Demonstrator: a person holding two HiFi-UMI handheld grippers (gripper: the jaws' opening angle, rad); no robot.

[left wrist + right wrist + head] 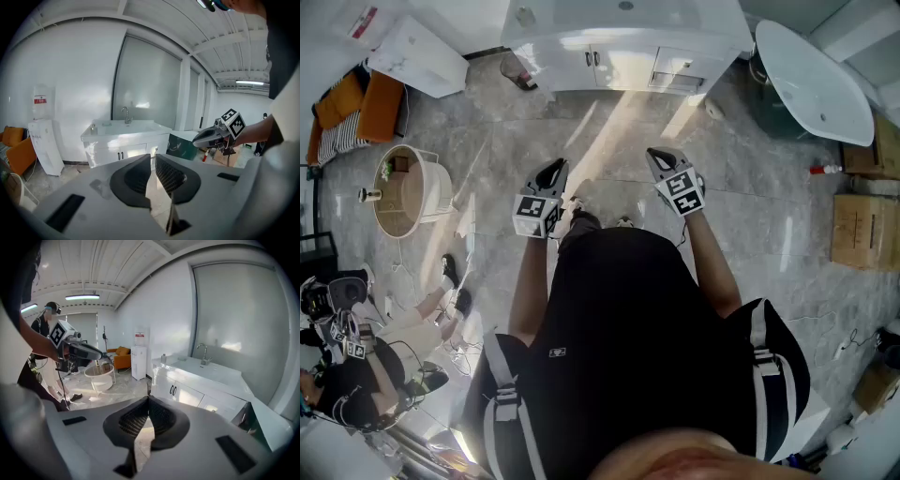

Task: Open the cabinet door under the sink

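The white sink cabinet [619, 67] stands at the far end of the floor, its two doors closed, with dark handles [592, 58] side by side. I see the same cabinet [123, 151] in the left gripper view and its doors [180, 392] in the right gripper view. My left gripper [555, 171] and right gripper [659, 156] hang in the air well short of it, touching nothing. The left gripper [153, 158] shows a narrow gap between its tips, with nothing in it. The tips of the right gripper [148, 398] meet, empty.
A white bathtub [816, 80] stands right of the cabinet, with cardboard boxes [862, 230] beyond it. At the left are a round white side table [408, 187], an orange sofa [356, 108] and a white water dispenser [417, 56]. Another person [347, 375] sits low at the left.
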